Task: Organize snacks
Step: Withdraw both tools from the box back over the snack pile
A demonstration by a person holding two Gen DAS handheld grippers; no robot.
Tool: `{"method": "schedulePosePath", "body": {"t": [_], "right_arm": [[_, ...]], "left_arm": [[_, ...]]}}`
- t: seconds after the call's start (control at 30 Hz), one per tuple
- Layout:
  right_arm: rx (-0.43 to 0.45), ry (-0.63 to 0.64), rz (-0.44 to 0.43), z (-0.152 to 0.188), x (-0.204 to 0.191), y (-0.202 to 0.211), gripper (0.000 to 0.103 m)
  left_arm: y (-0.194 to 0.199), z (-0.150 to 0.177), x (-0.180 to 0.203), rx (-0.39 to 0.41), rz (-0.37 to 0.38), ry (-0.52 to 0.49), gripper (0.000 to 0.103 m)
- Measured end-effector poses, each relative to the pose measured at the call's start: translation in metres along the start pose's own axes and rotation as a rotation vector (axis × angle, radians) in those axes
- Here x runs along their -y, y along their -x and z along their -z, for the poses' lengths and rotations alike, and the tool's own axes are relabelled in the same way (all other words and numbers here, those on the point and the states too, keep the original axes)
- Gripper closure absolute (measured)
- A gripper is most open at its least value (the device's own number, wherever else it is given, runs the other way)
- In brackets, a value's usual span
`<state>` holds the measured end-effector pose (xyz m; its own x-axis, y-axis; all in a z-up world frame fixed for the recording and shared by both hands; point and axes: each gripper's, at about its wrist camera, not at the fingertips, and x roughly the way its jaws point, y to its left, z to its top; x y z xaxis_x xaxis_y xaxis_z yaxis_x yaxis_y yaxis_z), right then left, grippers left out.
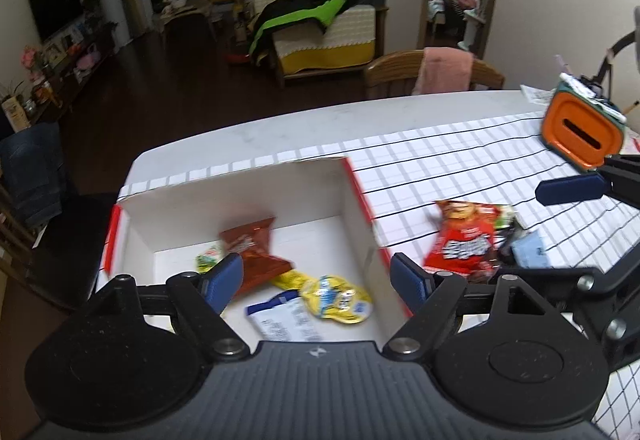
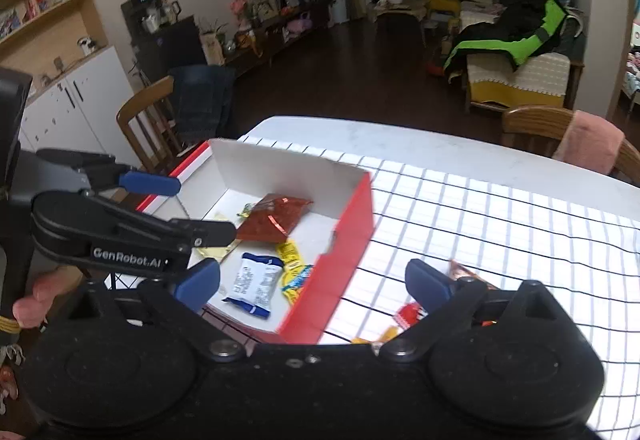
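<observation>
A dim living room lies behind a white table (image 1: 256, 131) that is partly covered by a white cloth with a dark grid (image 1: 460, 155). On the cloth stands an open cardboard box (image 1: 248, 195), white inside and red outside, near the table's left end as the left wrist view shows it. Inside the box lie a brown-red snack packet (image 1: 256, 256), a yellow packet (image 1: 336, 298), a white-and-blue packet (image 2: 254, 282) and a small green-and-white wrapper (image 1: 208, 254) half hidden behind the brown-red one. Outside the box, just beside its red right wall, a red snack bag (image 1: 464, 240) lies on the cloth with a few smaller wrappers touching it, among them a pale blue one (image 1: 528, 248). Farther back on the right stands an orange container (image 1: 580, 127) with a slot in its face.

The left gripper (image 1: 318, 276) hangs over the near part of the box, its blue pads spread wide with nothing between them. The right gripper (image 2: 312, 280) is over the box's red wall and the cloth, jaws at full spread and likewise empty. A person's fingers (image 2: 44, 296) show at the left edge of the right wrist view. Wooden chairs (image 2: 148, 119) stand around the table
</observation>
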<state>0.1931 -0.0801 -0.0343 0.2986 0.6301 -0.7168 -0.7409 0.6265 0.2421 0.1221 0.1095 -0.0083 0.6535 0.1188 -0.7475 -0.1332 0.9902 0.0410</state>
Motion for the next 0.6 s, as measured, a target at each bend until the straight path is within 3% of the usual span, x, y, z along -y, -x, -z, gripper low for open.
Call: {"method": "schedulePosePath", "body": {"t": [0.37, 0.6], "right_arm": [[-0.008, -0.035, 0.069, 0.029, 0.057, 0.031, 0.000], [-0.043, -0.073, 0.147, 0.053, 0.104, 0.032, 0.000]], "left_arm": [[-0.007, 0.011, 0.061, 0.017, 0.073, -0.037, 0.017], [-0.028, 0.024, 0.105, -0.005, 0.063, -0.111, 0.017]]}}
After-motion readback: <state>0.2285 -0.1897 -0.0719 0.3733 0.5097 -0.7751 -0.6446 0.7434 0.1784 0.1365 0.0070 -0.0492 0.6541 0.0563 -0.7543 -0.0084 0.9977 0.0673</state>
